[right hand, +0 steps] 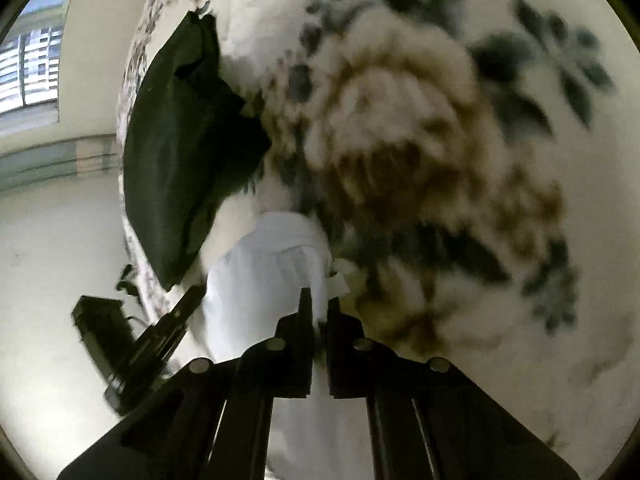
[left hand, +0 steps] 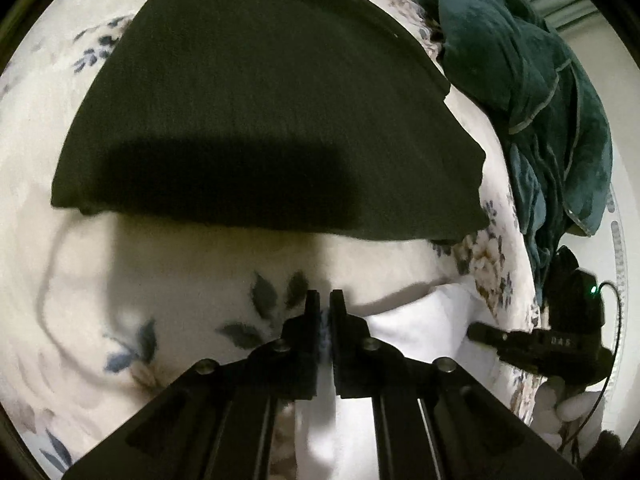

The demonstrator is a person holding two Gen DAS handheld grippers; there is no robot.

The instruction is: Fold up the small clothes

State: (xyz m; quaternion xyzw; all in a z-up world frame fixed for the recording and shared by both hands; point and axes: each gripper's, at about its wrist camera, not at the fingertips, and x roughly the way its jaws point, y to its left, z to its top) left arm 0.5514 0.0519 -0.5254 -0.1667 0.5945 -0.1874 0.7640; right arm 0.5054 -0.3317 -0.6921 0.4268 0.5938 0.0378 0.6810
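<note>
White cloth (left hand: pixel 404 320) hangs pinched between my two grippers over the floral bedspread (left hand: pixel 168 280): my left gripper (left hand: pixel 325 300) is clamped on one edge, my right gripper (right hand: pixel 318 308) on the other, its view blurred. Ahead of my left gripper a black garment (left hand: pixel 256 120) lies folded flat on the bedspread, with a rumpled teal garment (left hand: pixel 532 100) just beyond its right side.
</note>
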